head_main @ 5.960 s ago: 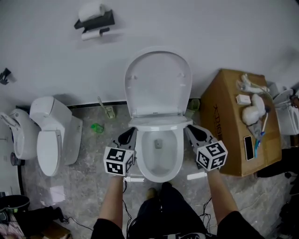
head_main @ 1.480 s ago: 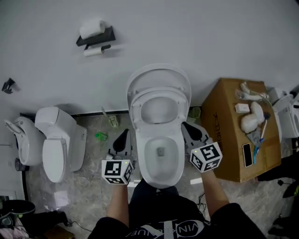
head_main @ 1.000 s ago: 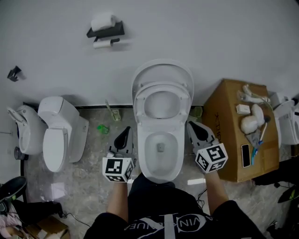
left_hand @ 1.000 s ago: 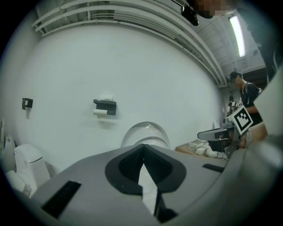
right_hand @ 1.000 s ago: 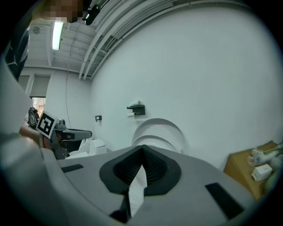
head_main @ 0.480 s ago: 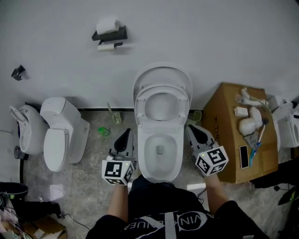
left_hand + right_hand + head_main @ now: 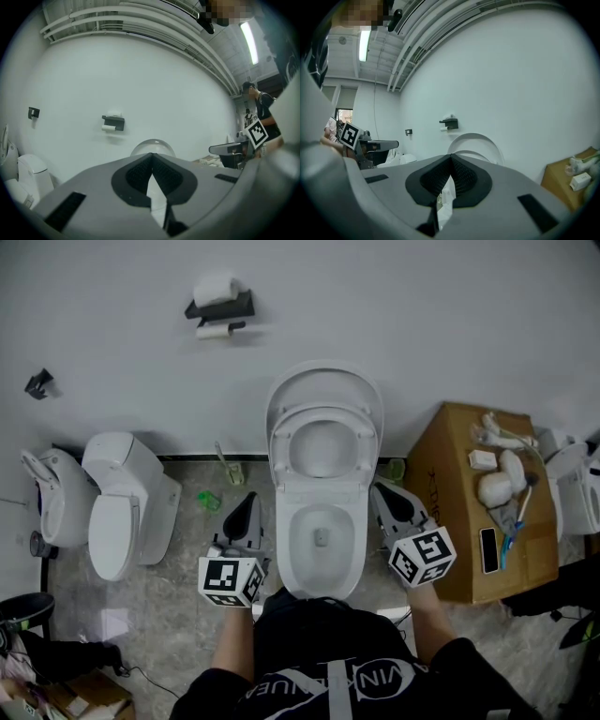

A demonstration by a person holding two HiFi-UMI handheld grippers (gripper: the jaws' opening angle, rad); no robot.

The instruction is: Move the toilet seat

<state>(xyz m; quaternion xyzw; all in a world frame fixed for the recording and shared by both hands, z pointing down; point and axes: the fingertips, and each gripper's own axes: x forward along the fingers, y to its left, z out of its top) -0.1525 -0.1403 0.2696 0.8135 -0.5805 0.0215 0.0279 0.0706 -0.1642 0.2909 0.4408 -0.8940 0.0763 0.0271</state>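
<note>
One white oval toilet seat (image 7: 282, 452) stands raised against its lid (image 7: 324, 384).

Even, soft lighting; gripper views fisheye-distorted, dark-cornered.

Two toilets (image 7: 323, 512) (image 7: 117, 507), perhaps two more (image 7: 47, 498) (image 7: 577, 486) at far left and right, one cardboard box (image 7: 450, 474), one roll holder (image 7: 220, 307), two tools (image 7: 247, 500) (image 7: 379, 489)

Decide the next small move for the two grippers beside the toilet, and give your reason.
Probably draw both back. The toilet seat already stands up against the lid, and the left gripper and right gripper flank the bowl, shut and empty.
</note>
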